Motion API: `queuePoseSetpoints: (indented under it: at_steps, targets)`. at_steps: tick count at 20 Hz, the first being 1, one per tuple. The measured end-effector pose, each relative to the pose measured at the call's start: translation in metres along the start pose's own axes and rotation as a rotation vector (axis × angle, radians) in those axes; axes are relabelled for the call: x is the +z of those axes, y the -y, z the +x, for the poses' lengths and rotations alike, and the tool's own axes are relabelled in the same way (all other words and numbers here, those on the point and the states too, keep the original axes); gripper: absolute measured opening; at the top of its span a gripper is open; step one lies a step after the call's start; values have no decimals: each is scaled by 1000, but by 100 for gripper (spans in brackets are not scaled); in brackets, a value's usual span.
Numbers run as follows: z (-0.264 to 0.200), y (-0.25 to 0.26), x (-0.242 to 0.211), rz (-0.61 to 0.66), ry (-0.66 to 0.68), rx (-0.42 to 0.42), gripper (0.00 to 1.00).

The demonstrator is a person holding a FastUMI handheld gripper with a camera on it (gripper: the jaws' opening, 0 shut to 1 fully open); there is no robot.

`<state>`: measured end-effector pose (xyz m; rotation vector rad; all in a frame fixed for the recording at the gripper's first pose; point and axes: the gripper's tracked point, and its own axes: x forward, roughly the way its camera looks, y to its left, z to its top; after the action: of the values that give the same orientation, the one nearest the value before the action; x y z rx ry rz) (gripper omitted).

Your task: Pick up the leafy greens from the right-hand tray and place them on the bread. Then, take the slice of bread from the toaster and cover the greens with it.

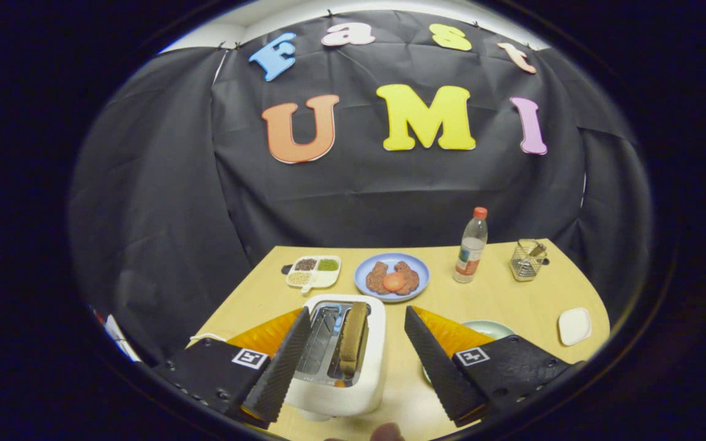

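The gripper is wide open, and the bread slice stands upright in the toaster right between its fingers.

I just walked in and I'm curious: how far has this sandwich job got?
Whether the greens are already on the bread cannot be told: a pale green plate lies half hidden behind one finger. In hand: the hand-held gripper is open, its fingers on either side of the white toaster, where a bread slice stands in a slot. Left: gripping that slice, lifting it out and placing it.
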<state>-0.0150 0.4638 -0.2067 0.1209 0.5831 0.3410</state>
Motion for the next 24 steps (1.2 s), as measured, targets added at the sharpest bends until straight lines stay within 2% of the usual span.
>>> queuePoseSetpoints:
  at_steps: [7, 13, 14, 16, 17, 18, 24]
  targets:
    - [35, 1, -27, -4, -80, -51, 83]
    - [43, -7, -34, 8, -126, -53, 52]
    - [45, -2, -36, 6, -132, -76, 52]
    - [48, 0, -37, 16, -146, -74, 21]
    - [46, 3, -35, 11, -148, -83, 18]
    - [48, 2, -34, 16, -145, -80, 10]
    - [25, -4, -1, 55, -99, -17, 11]
